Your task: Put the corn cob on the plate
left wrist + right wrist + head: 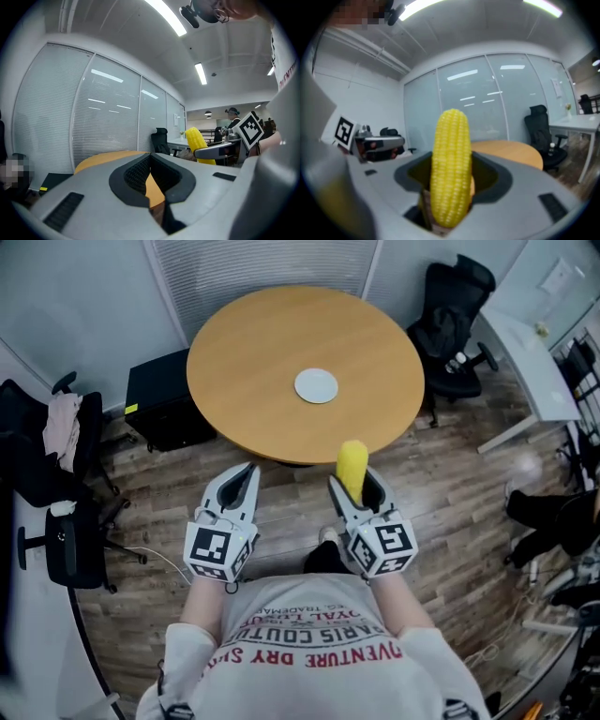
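Holding corn cob [352,468] upright, right gripper [354,488] has jaws clamped on cob's lower part; cob's tip pokes above jaw tips. Left gripper [246,476] just beside it, jaws brought together, nothing between them. Both grippers over wood floor [450,486], close to person's chest, short of round table [253,343]. White plate [316,385] near table's middle, well apart from cob. Black office chair [455,324] beside table's right edge.

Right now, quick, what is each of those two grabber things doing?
Left gripper: jaws closed, nothing in them.
Right gripper: jaws closed on the corn cob.
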The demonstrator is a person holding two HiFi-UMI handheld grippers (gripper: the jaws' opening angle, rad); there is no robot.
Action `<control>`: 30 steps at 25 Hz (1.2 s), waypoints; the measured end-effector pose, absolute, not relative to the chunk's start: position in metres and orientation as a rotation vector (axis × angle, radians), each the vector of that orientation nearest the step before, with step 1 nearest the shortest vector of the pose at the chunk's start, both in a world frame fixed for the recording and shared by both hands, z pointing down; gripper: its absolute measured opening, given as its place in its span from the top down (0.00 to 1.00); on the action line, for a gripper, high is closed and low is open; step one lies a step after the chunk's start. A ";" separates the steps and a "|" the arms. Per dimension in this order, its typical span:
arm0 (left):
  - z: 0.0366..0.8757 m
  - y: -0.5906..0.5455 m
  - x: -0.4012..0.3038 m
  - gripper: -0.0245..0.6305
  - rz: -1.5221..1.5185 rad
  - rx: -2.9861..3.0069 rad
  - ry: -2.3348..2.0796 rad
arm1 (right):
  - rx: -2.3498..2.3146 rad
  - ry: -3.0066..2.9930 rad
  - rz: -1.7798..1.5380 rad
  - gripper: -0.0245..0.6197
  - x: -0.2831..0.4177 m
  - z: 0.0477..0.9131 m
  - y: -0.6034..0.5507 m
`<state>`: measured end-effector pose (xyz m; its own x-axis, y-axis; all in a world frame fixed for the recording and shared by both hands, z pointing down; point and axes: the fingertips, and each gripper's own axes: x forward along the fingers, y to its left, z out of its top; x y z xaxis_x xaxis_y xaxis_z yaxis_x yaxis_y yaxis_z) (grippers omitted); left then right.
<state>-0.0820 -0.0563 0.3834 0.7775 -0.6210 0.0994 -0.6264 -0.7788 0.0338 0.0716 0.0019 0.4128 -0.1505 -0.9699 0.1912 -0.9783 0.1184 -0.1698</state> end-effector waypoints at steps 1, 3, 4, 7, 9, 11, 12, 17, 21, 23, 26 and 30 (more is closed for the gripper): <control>0.383 -0.066 -0.071 0.91 0.132 2.894 -1.045 | 2.003 -2.341 0.401 0.55 0.083 0.413 -0.011; 0.379 -0.086 -0.048 0.91 0.136 2.881 -1.097 | 1.955 -2.378 0.409 0.55 0.107 0.412 -0.036; 0.377 -0.095 -0.036 0.91 0.135 2.875 -1.121 | 1.931 -2.394 0.406 0.55 0.119 0.410 -0.048; 0.373 -0.122 -0.003 0.91 0.121 2.858 -1.188 | 1.866 -2.437 0.388 0.55 0.152 0.406 -0.081; 0.374 -0.140 0.013 0.91 0.118 2.835 -1.232 | 1.820 -2.461 0.383 0.55 0.168 0.407 -0.101; 0.378 -0.153 0.029 0.91 0.115 2.808 -1.266 | 1.768 -2.473 0.391 0.55 0.182 0.412 -0.119; 0.380 -0.158 0.037 0.91 0.117 2.798 -1.277 | 1.743 -2.476 0.398 0.55 0.190 0.415 -0.125; 0.391 -0.186 0.071 0.91 0.160 2.771 -1.282 | 1.692 -2.481 0.458 0.55 0.218 0.428 -0.160; 0.398 -0.217 0.077 0.91 0.165 2.754 -1.275 | 1.680 -2.481 0.513 0.55 0.221 0.438 -0.188; 0.402 -0.235 0.079 0.91 0.162 2.748 -1.270 | 1.676 -2.471 0.530 0.55 0.222 0.444 -0.203; 0.407 -0.267 0.082 0.91 0.152 2.740 -1.263 | 1.669 -2.448 0.550 0.55 0.224 0.453 -0.230; 0.417 -0.304 0.084 0.91 0.150 2.741 -1.243 | 1.666 -2.412 0.583 0.55 0.226 0.468 -0.264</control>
<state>0.0840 -0.3044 0.4167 0.6560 -0.7411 0.1430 -0.7538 -0.6528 0.0748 0.2264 -0.2644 0.4683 -0.3707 -0.8648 0.3388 -0.9241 0.3068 -0.2279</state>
